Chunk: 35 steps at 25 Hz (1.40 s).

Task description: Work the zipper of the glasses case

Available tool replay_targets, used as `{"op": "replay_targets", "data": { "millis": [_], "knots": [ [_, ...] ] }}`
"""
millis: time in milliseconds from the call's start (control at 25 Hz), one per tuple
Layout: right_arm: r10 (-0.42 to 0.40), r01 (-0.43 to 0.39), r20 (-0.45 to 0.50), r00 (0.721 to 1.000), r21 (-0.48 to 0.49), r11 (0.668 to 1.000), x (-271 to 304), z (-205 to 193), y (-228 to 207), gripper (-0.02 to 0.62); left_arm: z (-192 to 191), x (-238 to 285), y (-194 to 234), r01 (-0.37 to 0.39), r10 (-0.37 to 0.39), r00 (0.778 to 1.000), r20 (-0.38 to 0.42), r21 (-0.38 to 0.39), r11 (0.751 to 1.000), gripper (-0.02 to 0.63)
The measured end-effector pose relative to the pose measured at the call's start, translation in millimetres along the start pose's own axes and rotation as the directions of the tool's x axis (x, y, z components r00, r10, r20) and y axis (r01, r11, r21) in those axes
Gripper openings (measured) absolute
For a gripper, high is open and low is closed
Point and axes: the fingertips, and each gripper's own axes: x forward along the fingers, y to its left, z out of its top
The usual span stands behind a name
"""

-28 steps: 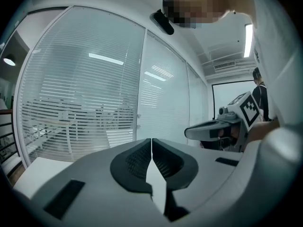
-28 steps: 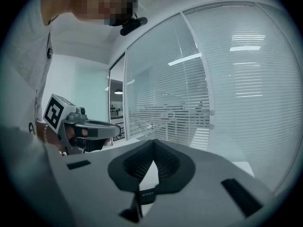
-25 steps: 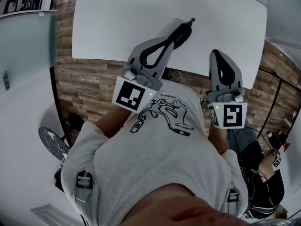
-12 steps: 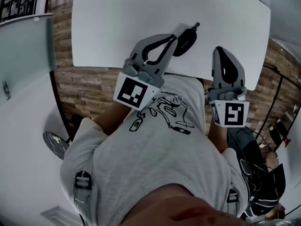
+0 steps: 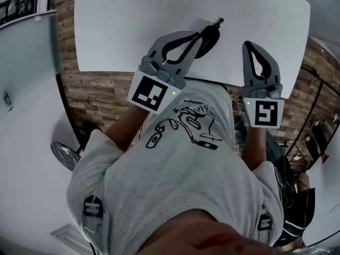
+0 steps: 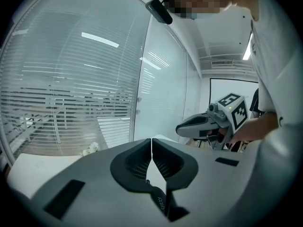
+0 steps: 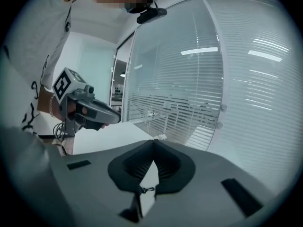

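Note:
In the head view a black glasses case (image 5: 210, 37) lies on the white table (image 5: 133, 31), its zipper pull (image 5: 217, 22) sticking out at the far end. My left gripper (image 5: 198, 36) is shut, its tips meeting at the case's near end; whether they pinch it is hidden. In the left gripper view the jaws (image 6: 151, 139) meet with only table beyond, and the case is out of sight. My right gripper (image 5: 248, 45) is shut and held apart, to the right of the case, over the table's near edge. Its own view shows the tips (image 7: 153, 140) together with nothing in them.
Wood-plank floor (image 5: 101, 94) shows below the table's near edge. Glass walls with blinds (image 6: 71, 93) stand behind the table. A small white flower bunch (image 6: 90, 149) sits at the far side. Another person (image 5: 297, 195) sits at the lower right.
Both grippers have shifted slightly forward over the table. The left gripper's tips have closed in on the case's near end. Both stay shut.

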Motion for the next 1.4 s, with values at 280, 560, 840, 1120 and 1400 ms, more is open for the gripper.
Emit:
{"op": "replay_targets", "data": {
  "millis": [280, 560, 840, 1120, 1400],
  "knots": [
    [0.082, -0.100, -0.140, 0.987, -0.128, 0.987, 23.4, -65.4, -7.1, 0.034, -43.8, 27.2, -1.7, 0.029, -0.027, 0.997, -0.074, 0.026, 0.999, 0.021],
    [0.170, -0.256, -0.284, 0.944, -0.299, 0.919, 59.6, -128.8, -0.3, 0.052, -99.7, 55.1, -0.8, 0.066, -0.066, 0.984, -0.168, -0.007, 0.998, 0.021],
    [0.276, -0.434, -0.394, 0.877, -0.401, 0.806, 86.2, -181.3, 8.2, 0.069, -156.5, 82.5, -11.0, 0.095, -0.093, 0.953, -0.288, -0.008, 0.995, 0.021],
    [0.350, -0.576, -0.503, 0.790, -0.415, 0.704, 112.1, -227.0, 22.1, 0.077, -203.4, 94.8, -12.3, 0.108, -0.116, 0.923, -0.368, -0.043, 0.993, 0.021],
    [0.400, -0.691, -0.587, 0.704, -0.437, 0.576, 138.0, -259.5, 39.3, 0.087, -242.0, 100.1, -8.9, 0.107, -0.127, 0.892, -0.434, -0.070, 0.992, 0.021]
  ]
}}
